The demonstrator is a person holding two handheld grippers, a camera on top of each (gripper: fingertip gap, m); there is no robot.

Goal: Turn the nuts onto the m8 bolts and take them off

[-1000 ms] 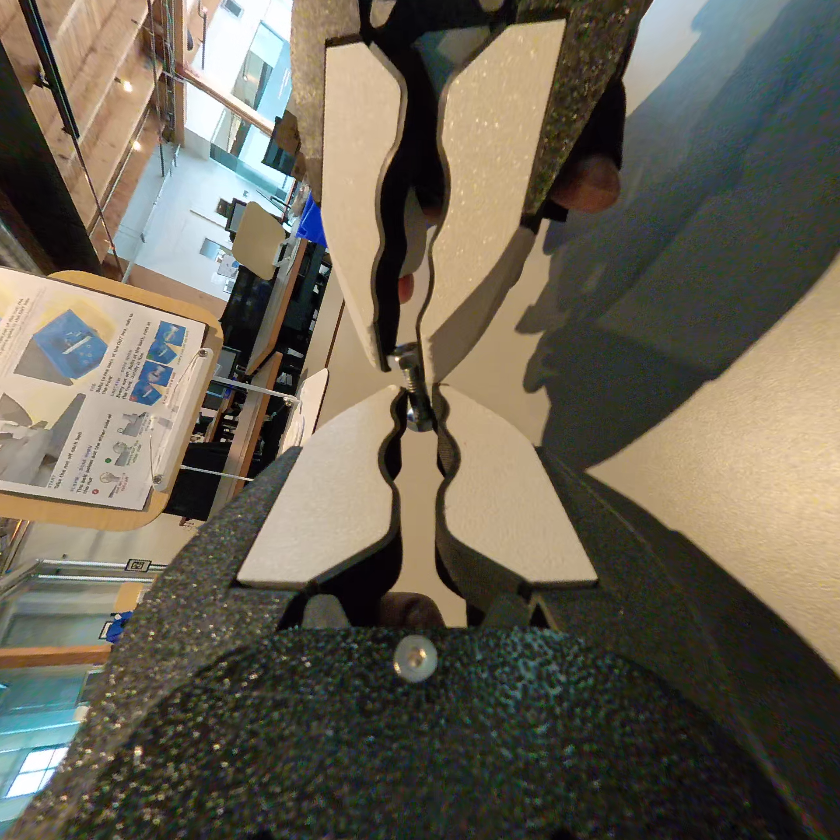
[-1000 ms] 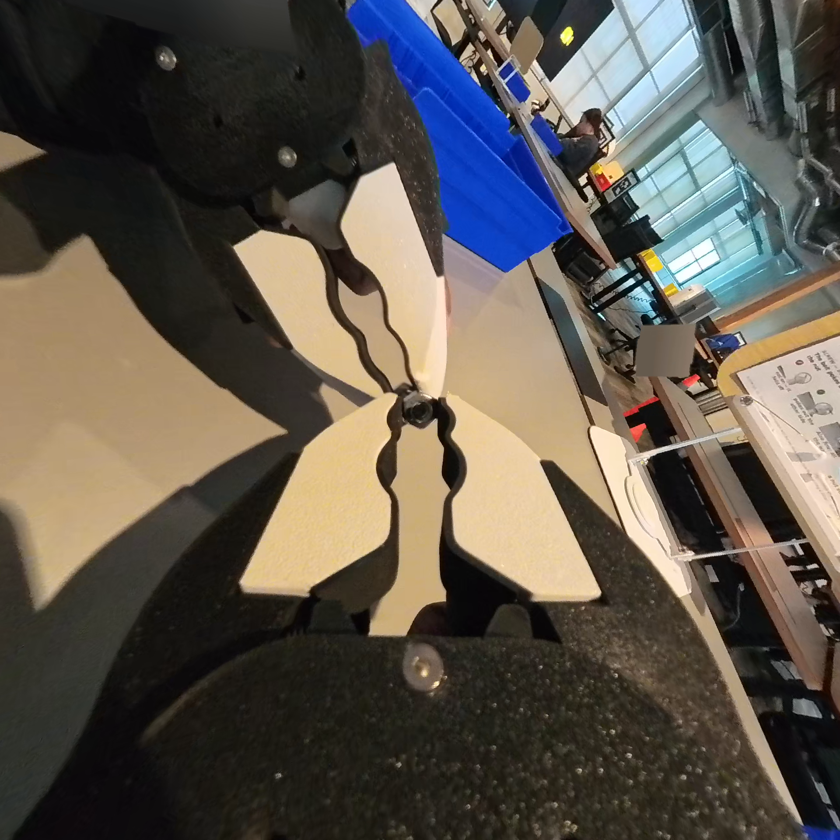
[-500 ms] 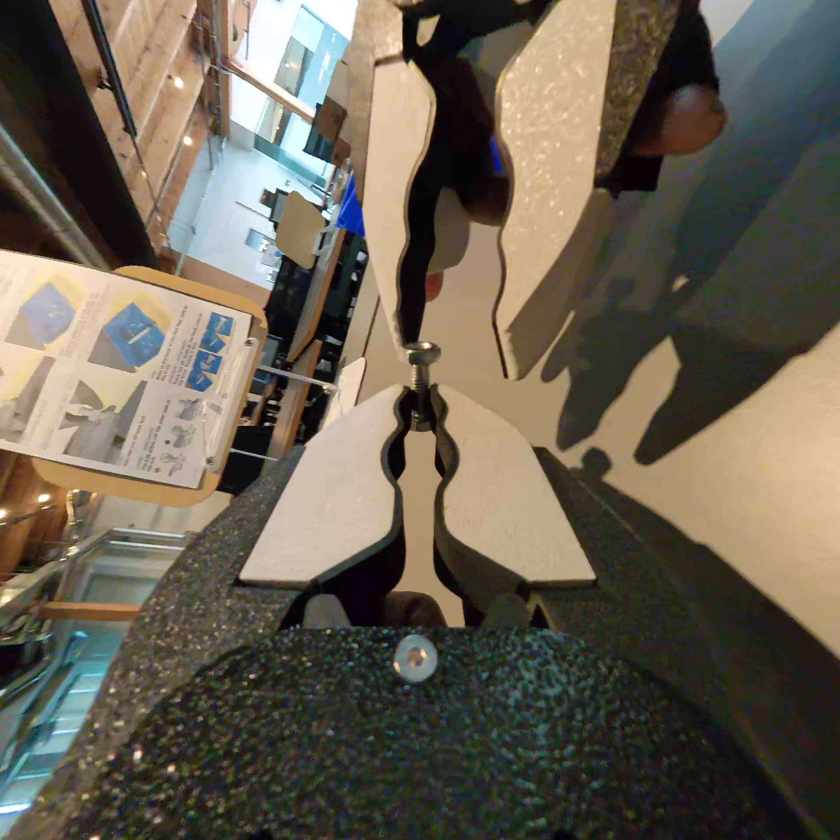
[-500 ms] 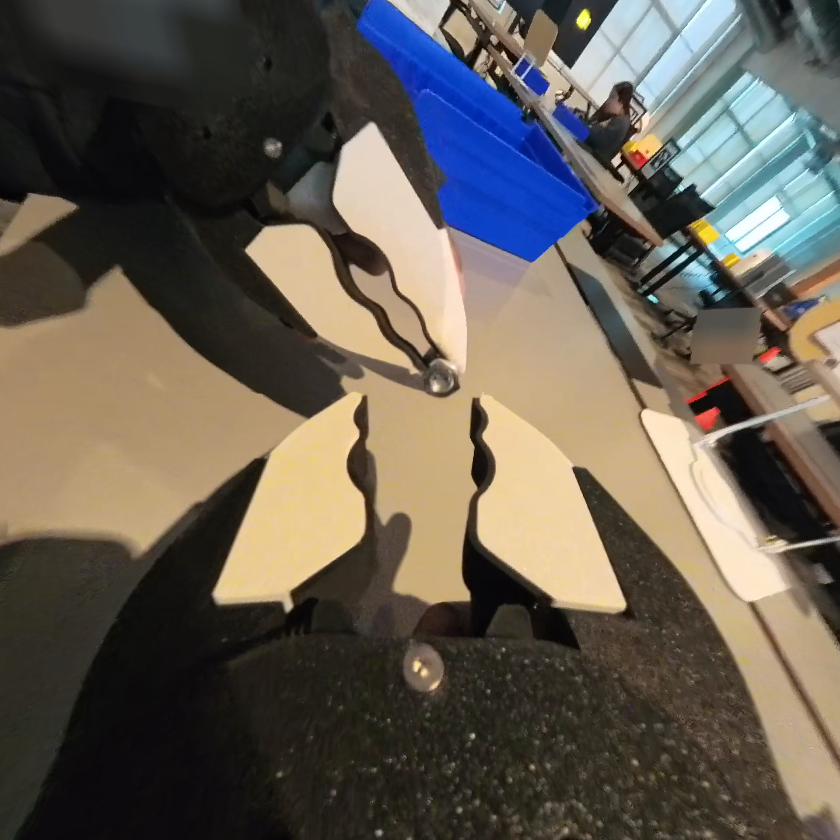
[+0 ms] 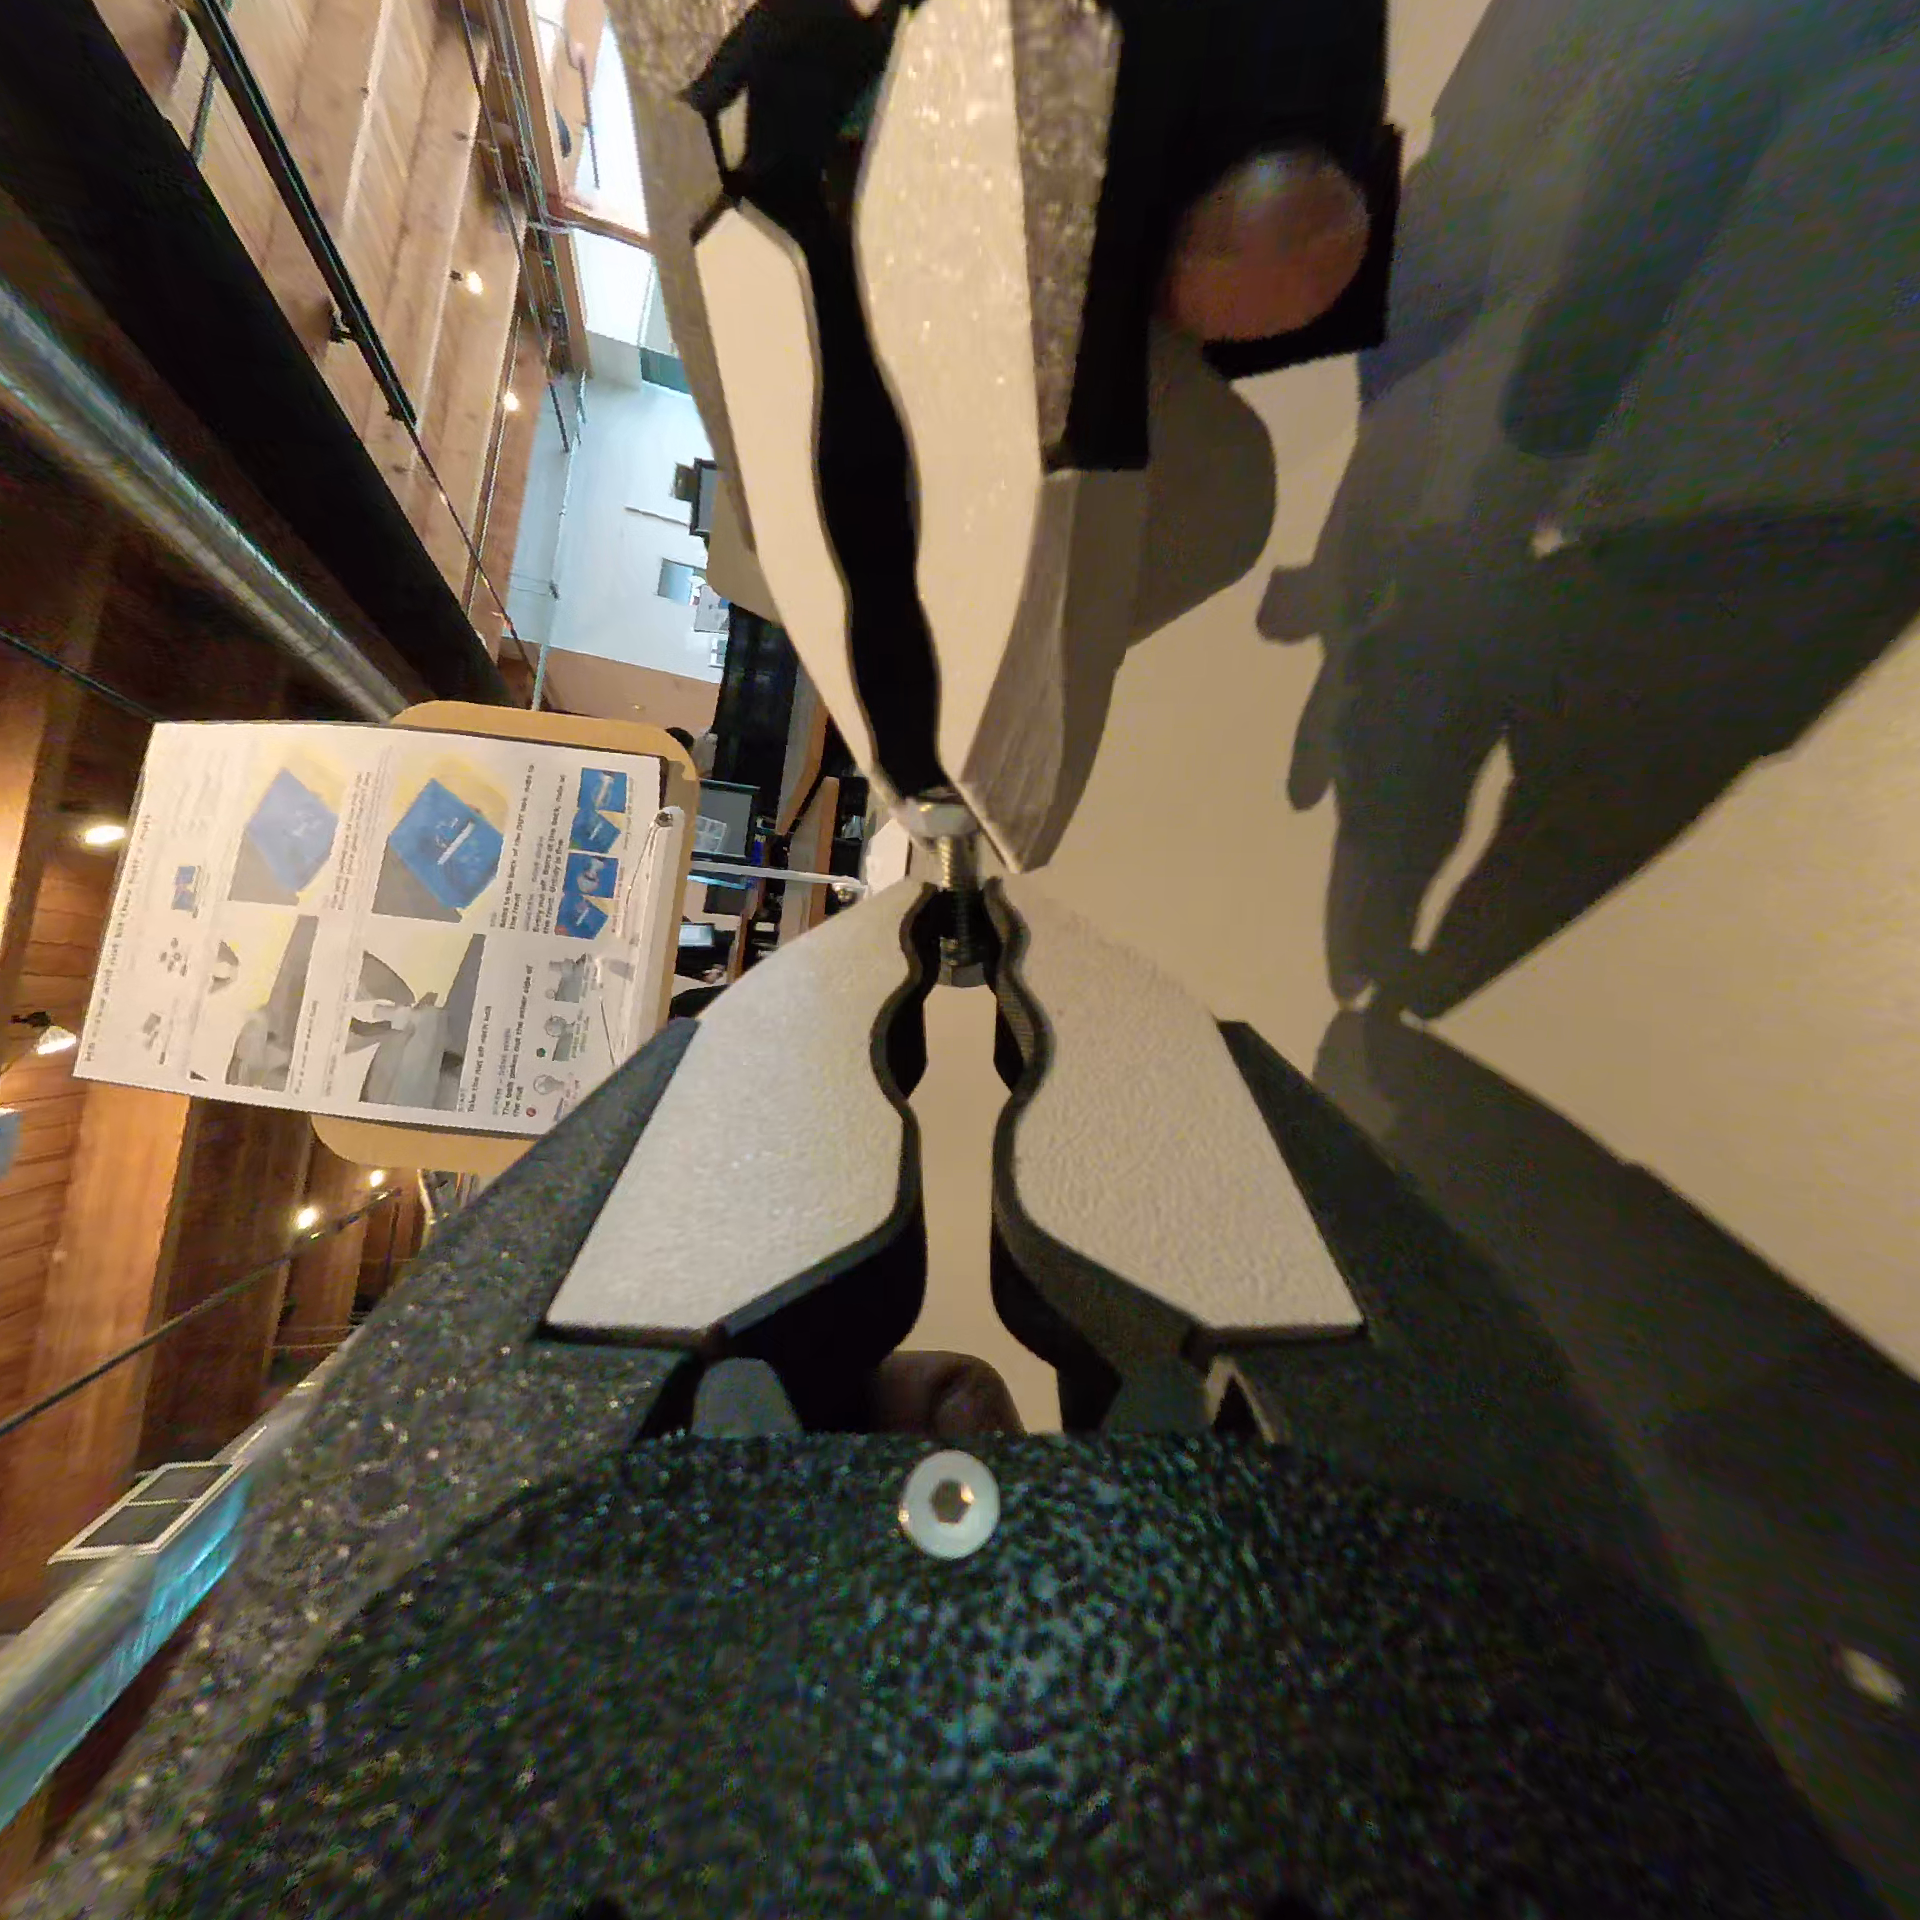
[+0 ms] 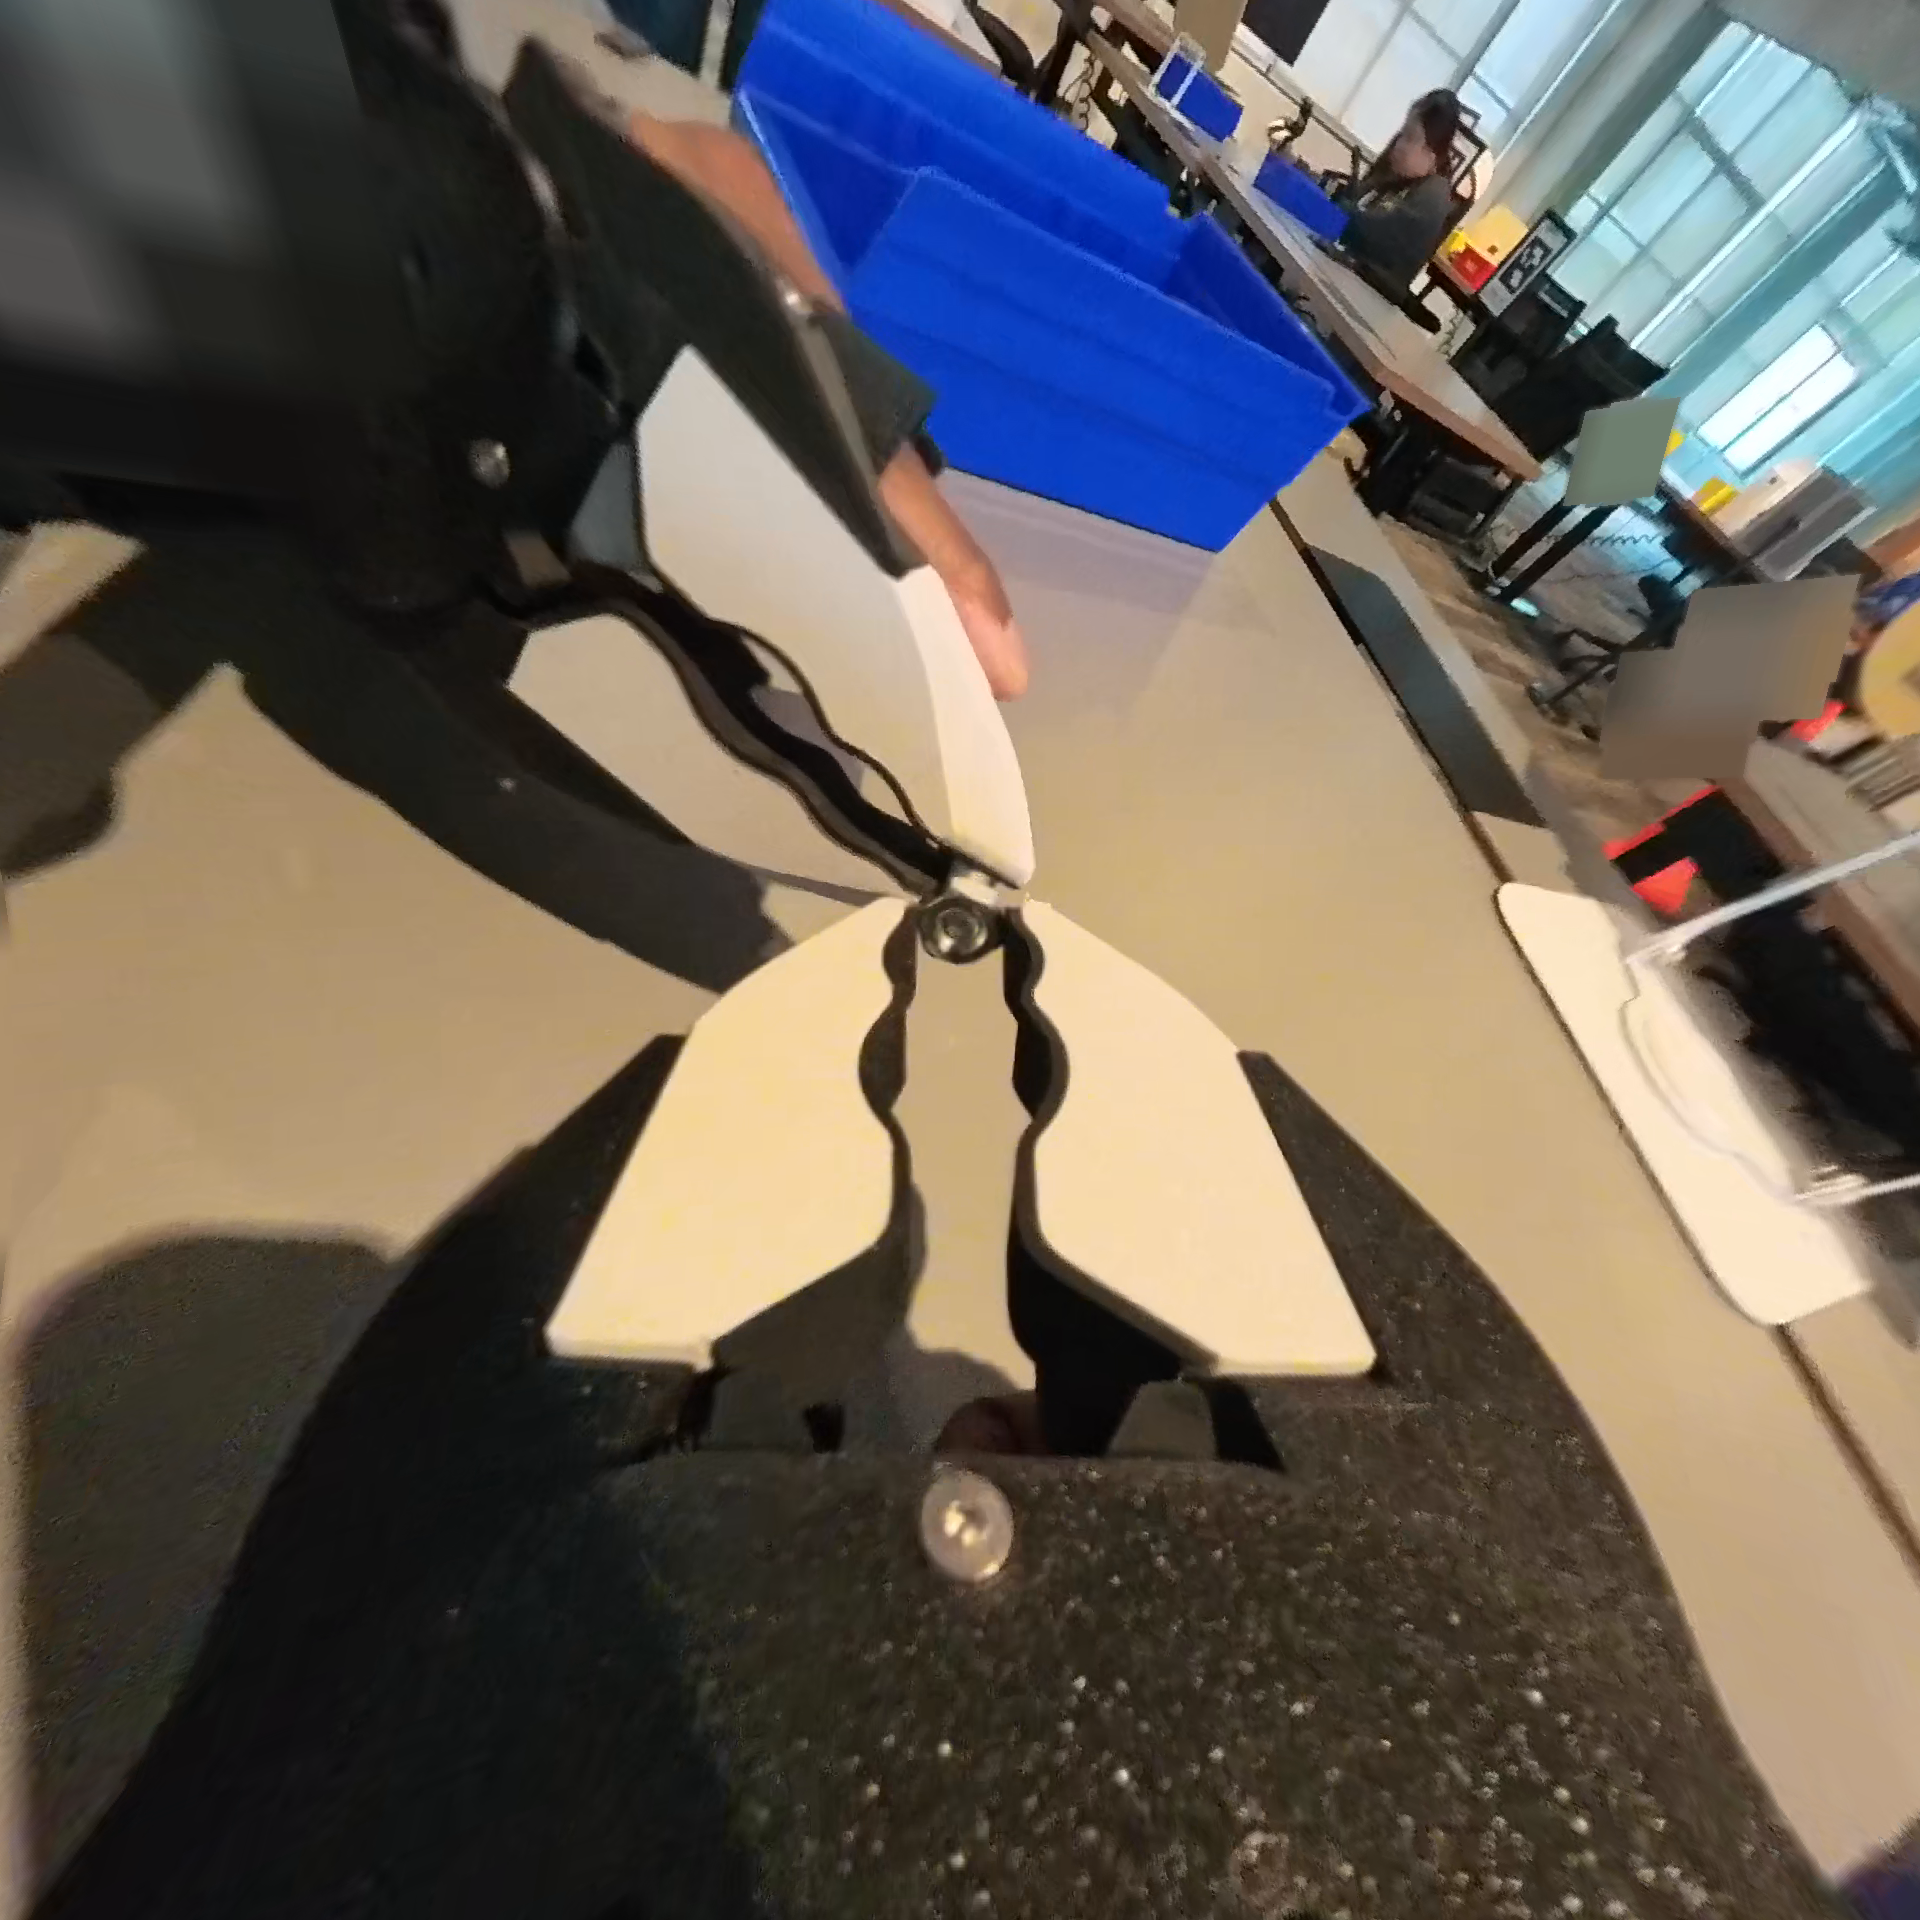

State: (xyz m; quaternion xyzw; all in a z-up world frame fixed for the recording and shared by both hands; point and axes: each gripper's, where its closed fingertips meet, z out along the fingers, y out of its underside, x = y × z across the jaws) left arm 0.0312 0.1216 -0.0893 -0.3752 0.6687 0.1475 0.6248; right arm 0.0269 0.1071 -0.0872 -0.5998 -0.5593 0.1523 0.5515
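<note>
Right above the pale tabletop (image 5: 1714,1039), in the left wrist view, your left gripper (image 5: 958,940) is clamped down on the bolt (image 5: 961,914), tips pinched around the lower end of the threaded shank. The bolt points straight away from the camera, and the nut (image 5: 935,812) sits on its far end. Your right gripper (image 5: 940,800) comes in from the top of the picture, nose to nose with the left one, its tips squeezed onto that nut. Off to the left of the bolt there's an instruction sheet on a tan board (image 5: 395,914), propped upright. Big shadows of both tools lie on the table right of the bolt.

In the right wrist view it's the same pairing from the other side. Your right gripper (image 6: 961,928) has its tips closed around the nut (image 6: 958,928), seen end-on as a dark ring. The left gripper (image 6: 971,883) reaches in from the upper left of the nut, touching tip to tip, shut on the bolt end, though the bolt itself is mostly hidden here. Beyond the nut, farther back on the table, stand blue bins (image 6: 1060,312). A white stand base (image 6: 1683,1101) sits to the right of the nut, well apart.
</note>
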